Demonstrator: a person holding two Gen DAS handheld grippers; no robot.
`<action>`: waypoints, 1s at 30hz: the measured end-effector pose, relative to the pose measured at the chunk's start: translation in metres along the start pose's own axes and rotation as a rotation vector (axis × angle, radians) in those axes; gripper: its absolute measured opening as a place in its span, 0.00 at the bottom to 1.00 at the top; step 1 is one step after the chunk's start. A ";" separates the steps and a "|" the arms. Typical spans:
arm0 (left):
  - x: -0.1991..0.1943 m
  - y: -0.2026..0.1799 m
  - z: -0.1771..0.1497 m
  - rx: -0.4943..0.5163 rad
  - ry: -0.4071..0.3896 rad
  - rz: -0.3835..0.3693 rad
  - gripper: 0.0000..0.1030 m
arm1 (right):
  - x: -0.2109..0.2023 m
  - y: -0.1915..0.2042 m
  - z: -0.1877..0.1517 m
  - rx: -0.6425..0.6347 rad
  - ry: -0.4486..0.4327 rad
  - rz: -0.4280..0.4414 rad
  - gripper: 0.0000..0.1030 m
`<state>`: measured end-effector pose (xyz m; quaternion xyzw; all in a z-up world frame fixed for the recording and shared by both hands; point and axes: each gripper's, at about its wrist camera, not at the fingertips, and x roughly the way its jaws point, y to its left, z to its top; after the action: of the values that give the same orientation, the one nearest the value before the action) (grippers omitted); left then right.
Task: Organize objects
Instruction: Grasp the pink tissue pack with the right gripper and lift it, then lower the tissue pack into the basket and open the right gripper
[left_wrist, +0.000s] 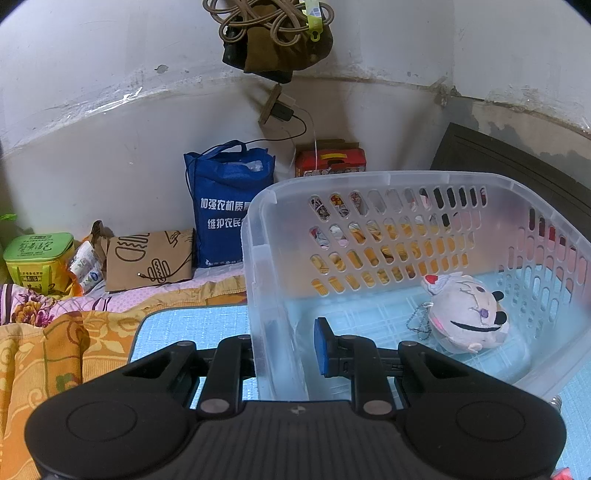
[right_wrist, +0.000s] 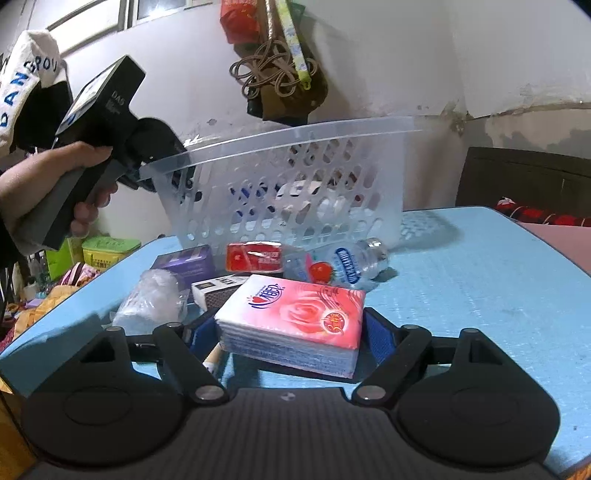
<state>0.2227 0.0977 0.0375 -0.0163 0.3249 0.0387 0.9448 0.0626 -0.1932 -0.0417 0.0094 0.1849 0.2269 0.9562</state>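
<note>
left claw (left_wrist: 284, 347): clamped on wall of clear basket (left_wrist: 388, 181), tilted on tabletop (right_wrist: 480, 277)
right claw (right_wrist: 291, 332): closed around pink tissue pack (right_wrist: 295, 314)
basket contents: plush toy (left_wrist: 469, 314)

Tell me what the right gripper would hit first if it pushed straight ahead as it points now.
Carrying the tissue pack in its jaws, the right gripper would probably meet the overturned water bottle first, with the basket just behind it; depth is uncertain.

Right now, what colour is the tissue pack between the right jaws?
Pink with a rose print: the tissue pack, clearest in the right wrist view.
</note>
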 end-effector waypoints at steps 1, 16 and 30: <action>0.000 0.000 0.000 0.001 0.000 0.000 0.24 | -0.001 -0.002 0.000 -0.002 -0.004 -0.003 0.80; -0.001 0.004 -0.001 -0.010 -0.004 -0.004 0.24 | -0.027 -0.029 0.016 -0.012 -0.089 -0.019 0.80; 0.001 0.003 0.002 -0.010 0.001 -0.005 0.24 | -0.046 -0.043 0.065 -0.044 -0.171 -0.007 0.80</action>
<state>0.2245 0.1014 0.0387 -0.0216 0.3253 0.0379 0.9446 0.0666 -0.2475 0.0308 0.0073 0.0978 0.2260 0.9692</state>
